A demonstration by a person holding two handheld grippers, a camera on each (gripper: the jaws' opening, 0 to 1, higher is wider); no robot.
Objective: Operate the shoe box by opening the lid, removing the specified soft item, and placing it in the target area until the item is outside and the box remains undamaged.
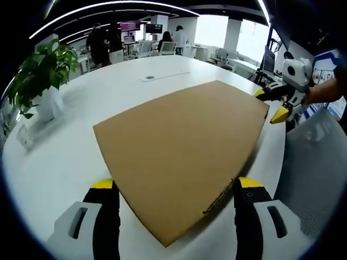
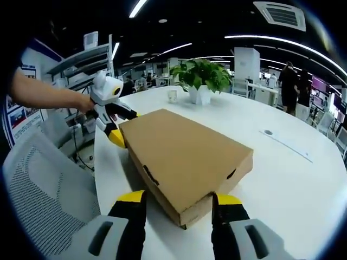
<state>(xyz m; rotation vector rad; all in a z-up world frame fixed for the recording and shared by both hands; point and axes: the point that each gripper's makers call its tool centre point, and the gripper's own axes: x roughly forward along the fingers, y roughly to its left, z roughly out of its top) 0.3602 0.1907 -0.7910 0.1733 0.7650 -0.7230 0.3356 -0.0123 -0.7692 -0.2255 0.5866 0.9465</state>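
Left gripper (image 1: 173, 195): jaws spread wide, one on each side of the near corner of the shoe box (image 1: 181, 146), holding nothing; contact with the cardboard can't be confirmed. Right gripper (image 2: 179, 208): also wide open, straddling the opposite corner of the box (image 2: 187, 154), not clamped; its yellow tips sit right by the box walls. In the left gripper view the right gripper (image 1: 274, 103) appears at the far corner of the box, and in the right gripper view the left gripper (image 2: 116, 122) appears at the far corner, a hand (image 2: 81, 102) behind it. Surface is a round white table (image 1: 70, 141); the box lies flat, lid closed, near the table edge by a grey mesh chair (image 2: 43, 184). A potted plant (image 2: 201, 76) stands further in on the table. Open office behind, people (image 1: 100, 43) at desks.
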